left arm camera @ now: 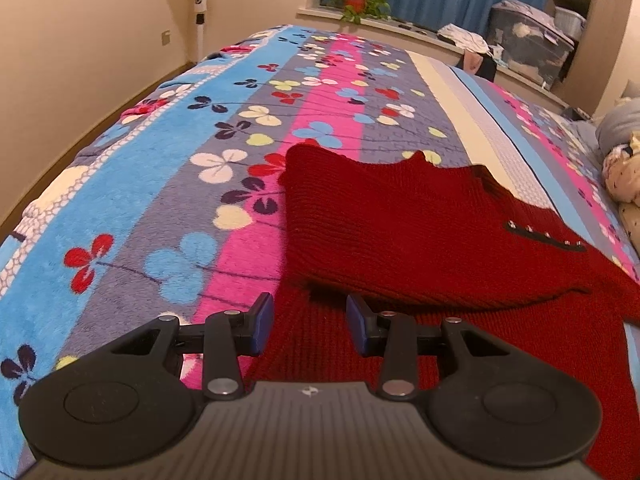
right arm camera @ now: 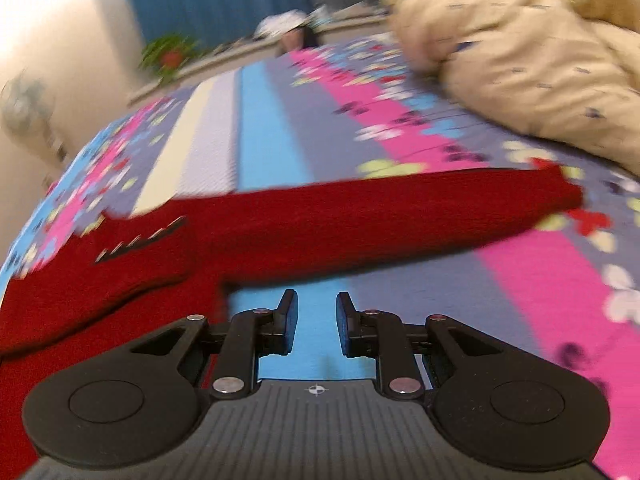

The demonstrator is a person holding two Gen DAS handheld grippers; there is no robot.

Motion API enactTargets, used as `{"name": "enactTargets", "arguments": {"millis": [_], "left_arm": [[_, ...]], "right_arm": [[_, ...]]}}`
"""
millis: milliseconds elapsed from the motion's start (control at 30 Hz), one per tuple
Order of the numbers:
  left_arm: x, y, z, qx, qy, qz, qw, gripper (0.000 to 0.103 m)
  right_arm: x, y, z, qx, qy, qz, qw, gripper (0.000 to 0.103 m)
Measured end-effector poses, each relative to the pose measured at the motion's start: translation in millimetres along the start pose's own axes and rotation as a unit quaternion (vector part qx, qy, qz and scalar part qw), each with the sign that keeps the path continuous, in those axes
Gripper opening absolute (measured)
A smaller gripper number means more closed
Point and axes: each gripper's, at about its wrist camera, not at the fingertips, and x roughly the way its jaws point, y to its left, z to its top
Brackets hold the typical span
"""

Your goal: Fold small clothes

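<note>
A dark red ribbed-knit sweater [left arm camera: 404,224], one side folded over its body and one sleeve stretched out sideways, lies on the flowered bed [left arm camera: 168,168], with left gripper [left arm camera: 310,322] and right gripper [right arm camera: 316,322] jaws apart, empty.

Looked forward from each wrist, low and close over the bed [left arm camera: 168,184]. Faced the window wall. Shared the red sweater [left arm camera: 400,224] between them.

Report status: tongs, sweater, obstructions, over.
Left tongs open over red sweater. Right tongs open, empty, above blanket. One sleeve lying outstretched. Beige bedding lies beyond it.
</note>
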Motion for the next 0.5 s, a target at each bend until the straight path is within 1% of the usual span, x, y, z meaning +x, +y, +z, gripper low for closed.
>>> {"name": "enactTargets", "arguments": {"millis": [67, 133, 200, 233, 300, 333, 367, 433, 500], "left_arm": [[1, -5, -2, 0.011, 0.001, 0.001, 0.9999, 0.044], [1, -8, -4, 0.021, -0.001, 0.000, 0.9998, 0.044], [2, -11, -6, 0.031, -0.002, 0.001, 0.9995, 0.044], [3, -13, -7, 0.038, -0.002, 0.004, 0.9993, 0.044], [7, -16, -9, 0.049, -0.002, 0.008, 0.9988, 0.044], [8, -18, -10, 0.054, -0.001, 0.010, 0.9985, 0.044], [10, -20, -11, 0.058, 0.000, 0.011, 0.9982, 0.044], [14, -22, -14, 0.069, 0.002, 0.014, 0.9975, 0.044], [17, -24, -16, 0.077, 0.005, 0.015, 0.9969, 0.044]], "right_arm": [[0, -34, 0, 0.045, -0.021, -0.023, 0.998, 0.022], [5, -64, -1, 0.092, -0.032, -0.038, 0.995, 0.022], [15, -91, 1, 0.144, -0.033, -0.057, 0.987, 0.022], [19, -103, 4, 0.168, -0.041, -0.058, 0.983, 0.025], [28, -121, 11, 0.193, -0.056, -0.058, 0.978, 0.028], [34, -130, 13, 0.208, -0.059, -0.057, 0.975, 0.031], [40, -139, 14, 0.225, -0.059, -0.049, 0.971, 0.035], [57, -155, 17, 0.258, -0.054, -0.029, 0.964, 0.039], [72, -166, 18, 0.283, -0.050, -0.007, 0.958, 0.040]]}}
